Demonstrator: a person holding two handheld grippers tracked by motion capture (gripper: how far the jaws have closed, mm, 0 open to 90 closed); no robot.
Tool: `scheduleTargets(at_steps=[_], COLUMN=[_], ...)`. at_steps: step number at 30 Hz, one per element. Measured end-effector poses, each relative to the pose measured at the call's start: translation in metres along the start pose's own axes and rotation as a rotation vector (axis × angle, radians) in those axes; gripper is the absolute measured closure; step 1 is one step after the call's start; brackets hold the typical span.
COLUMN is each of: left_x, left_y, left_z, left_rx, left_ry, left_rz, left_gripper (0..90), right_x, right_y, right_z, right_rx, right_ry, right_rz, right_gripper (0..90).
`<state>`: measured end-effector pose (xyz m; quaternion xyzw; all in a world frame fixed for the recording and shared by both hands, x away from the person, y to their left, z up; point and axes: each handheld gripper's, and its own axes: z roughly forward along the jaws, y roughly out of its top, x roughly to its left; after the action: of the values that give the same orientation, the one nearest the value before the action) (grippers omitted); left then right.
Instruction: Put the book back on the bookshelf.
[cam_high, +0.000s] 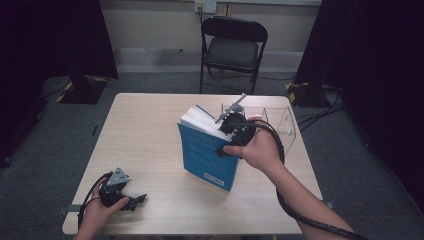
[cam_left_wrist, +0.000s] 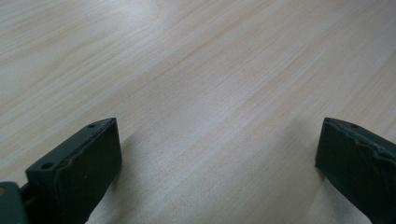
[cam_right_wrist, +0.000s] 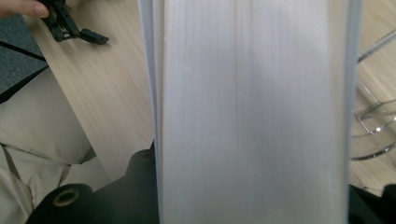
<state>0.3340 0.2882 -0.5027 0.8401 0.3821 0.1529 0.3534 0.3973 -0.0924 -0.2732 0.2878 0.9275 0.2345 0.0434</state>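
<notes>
A thick book with a blue cover (cam_high: 207, 157) stands upright on the wooden table (cam_high: 145, 125), right of centre, white page block facing up and back. My right gripper (cam_high: 226, 145) grips it from the right side near the top, held by a hand. In the right gripper view the page edge (cam_right_wrist: 252, 102) lies between the black jaws of the right gripper (cam_right_wrist: 254, 186), which press on both covers. My left gripper (cam_high: 136, 202) rests at the table's front left corner, jaws open. In its own view the left gripper (cam_left_wrist: 217, 144) has bare wood between its fingers.
A clear plastic holder (cam_high: 280, 120) stands on the table just behind and right of the book, seen also as the clear holder (cam_right_wrist: 373, 116). A black folding chair (cam_high: 232, 47) stands beyond the far edge. Dark curtains flank both sides.
</notes>
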Motion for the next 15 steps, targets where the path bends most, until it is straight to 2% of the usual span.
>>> scheduleTargets(at_steps=[12,15], left_x=[0.0,0.0], left_y=[0.0,0.0], left_z=[0.0,0.0], left_rx=[0.001,0.001], left_ry=[-0.001,-0.001], left_rz=[0.0,0.0], left_gripper=[0.0,0.0], right_x=[-0.009,-0.011], right_y=[-0.019,-0.023], right_z=[-0.016,-0.016], right_rx=[0.014,0.023], right_ry=[-0.03,-0.033], right_rz=[0.042,0.036], right_gripper=[61.7,61.7])
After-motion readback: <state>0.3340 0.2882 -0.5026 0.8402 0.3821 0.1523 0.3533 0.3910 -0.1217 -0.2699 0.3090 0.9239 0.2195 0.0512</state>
